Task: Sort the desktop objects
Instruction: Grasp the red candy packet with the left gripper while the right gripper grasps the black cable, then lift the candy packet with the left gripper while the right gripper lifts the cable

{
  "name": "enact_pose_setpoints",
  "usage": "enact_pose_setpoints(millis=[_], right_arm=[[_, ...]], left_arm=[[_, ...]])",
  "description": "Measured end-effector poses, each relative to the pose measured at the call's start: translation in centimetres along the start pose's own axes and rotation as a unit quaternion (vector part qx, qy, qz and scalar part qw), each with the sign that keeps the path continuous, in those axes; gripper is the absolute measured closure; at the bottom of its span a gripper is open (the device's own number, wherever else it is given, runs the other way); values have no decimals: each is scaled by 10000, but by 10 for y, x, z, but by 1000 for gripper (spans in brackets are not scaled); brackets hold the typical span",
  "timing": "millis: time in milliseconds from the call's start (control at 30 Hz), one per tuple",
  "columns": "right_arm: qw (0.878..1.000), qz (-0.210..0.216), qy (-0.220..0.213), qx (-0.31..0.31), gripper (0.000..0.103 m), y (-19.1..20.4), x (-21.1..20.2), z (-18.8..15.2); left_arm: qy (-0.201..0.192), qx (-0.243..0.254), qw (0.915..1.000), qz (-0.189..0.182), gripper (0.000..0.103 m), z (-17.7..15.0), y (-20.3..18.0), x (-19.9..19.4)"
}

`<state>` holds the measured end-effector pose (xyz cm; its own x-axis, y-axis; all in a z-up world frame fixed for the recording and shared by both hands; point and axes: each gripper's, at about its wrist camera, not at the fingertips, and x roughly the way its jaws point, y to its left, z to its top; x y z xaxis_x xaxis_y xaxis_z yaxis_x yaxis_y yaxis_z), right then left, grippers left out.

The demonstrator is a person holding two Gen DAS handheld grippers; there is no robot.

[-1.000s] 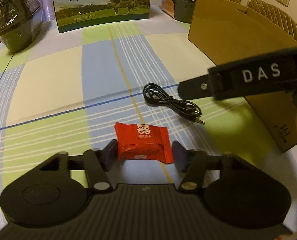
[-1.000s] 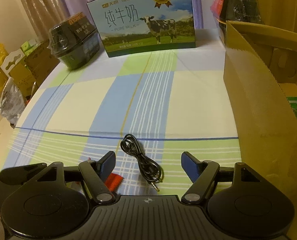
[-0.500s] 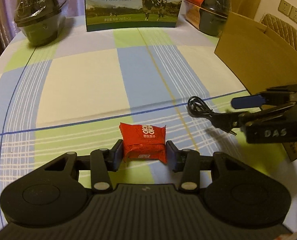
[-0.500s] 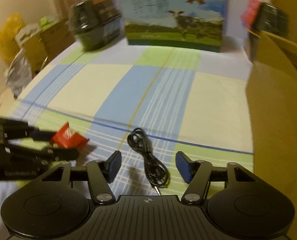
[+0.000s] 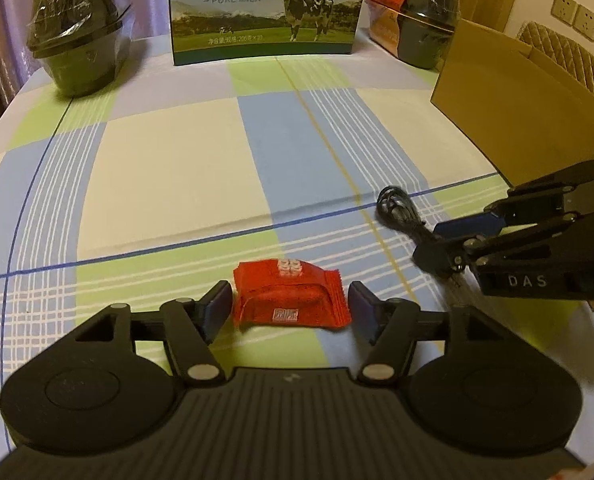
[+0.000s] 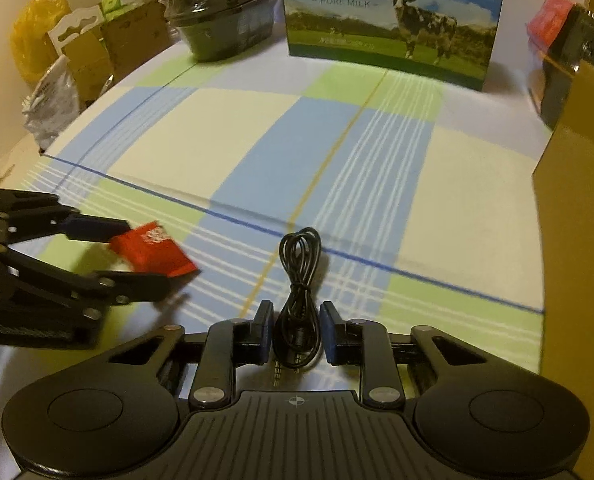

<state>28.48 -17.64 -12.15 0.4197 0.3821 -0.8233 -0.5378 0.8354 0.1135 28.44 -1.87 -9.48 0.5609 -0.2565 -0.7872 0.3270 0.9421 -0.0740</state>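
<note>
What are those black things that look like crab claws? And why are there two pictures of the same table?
The claws are grabbing tools. A person holds one in each hand, and each tool has a small camera that looks out along its two fingers. That is why you get two pictures: one from the left tool, one from the right.

In the left picture, the left gripper has a red snack packet between its fingers. There is a small gap on each side, so it is not squeezing yet. In the right picture, the right gripper has its fingers close around a coiled black cable; I cannot tell if it is pinching it.

Both things lie on a checked tablecloth. At the back stands a milk carton box with a cow on it, and a brown cardboard box stands on the right.
</note>
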Motion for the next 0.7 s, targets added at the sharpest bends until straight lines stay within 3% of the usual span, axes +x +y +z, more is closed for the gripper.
enact_pose_setpoints(millis=[200, 367, 500, 533, 700], right_arm=[[9998, 124, 43, 170, 82, 4, -1, 1], [9996, 136, 25, 261, 82, 2, -1, 1], [9997, 132, 2, 213, 82, 3, -1, 1], [9998, 118, -8, 178, 81, 4, -1, 0], [10000, 49, -45, 29, 78, 8, 1, -1]], left_arm=[[0, 205, 9998, -4, 43, -1, -6, 4], [31, 95, 9999, -42, 44, 0, -2, 9], [31, 43, 10000, -63, 53, 2, 0, 9], [33, -10, 10000, -91, 62, 2, 0, 8], [78, 14, 9998, -208, 62, 2, 0, 6]])
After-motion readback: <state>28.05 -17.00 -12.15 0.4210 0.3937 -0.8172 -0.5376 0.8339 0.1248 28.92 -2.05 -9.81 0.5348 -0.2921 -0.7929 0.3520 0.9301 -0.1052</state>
